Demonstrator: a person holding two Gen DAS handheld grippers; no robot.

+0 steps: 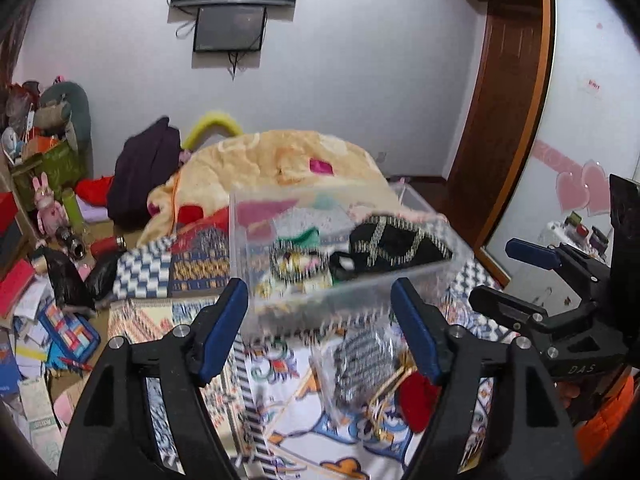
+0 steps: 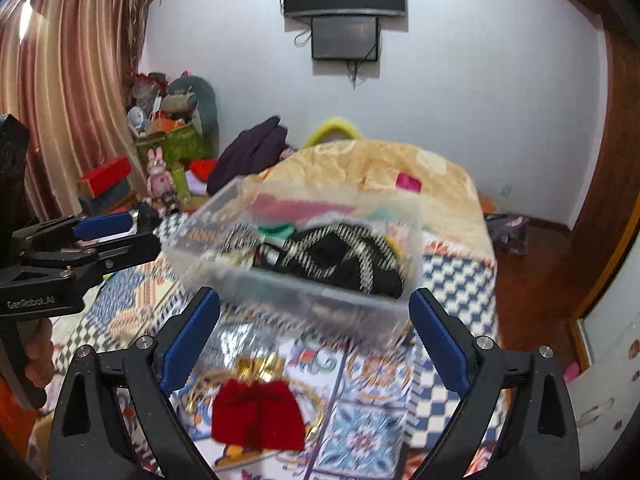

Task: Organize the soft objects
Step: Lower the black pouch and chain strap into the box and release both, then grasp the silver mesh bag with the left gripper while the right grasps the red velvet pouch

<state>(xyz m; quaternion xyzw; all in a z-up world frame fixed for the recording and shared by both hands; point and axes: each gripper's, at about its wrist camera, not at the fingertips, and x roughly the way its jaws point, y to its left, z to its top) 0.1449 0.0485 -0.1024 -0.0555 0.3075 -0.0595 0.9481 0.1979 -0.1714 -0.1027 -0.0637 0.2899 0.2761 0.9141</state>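
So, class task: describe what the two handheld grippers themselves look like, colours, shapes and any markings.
Both grippers, left and right, share one design: matte black, angular plastic frames with silver bolt heads at the joints and blue pads lining the two fingers. White lettering shows on the bodies: "GenRobot.AI" on the left, "DAS" on the right. An orange sleeve shows behind the right one.
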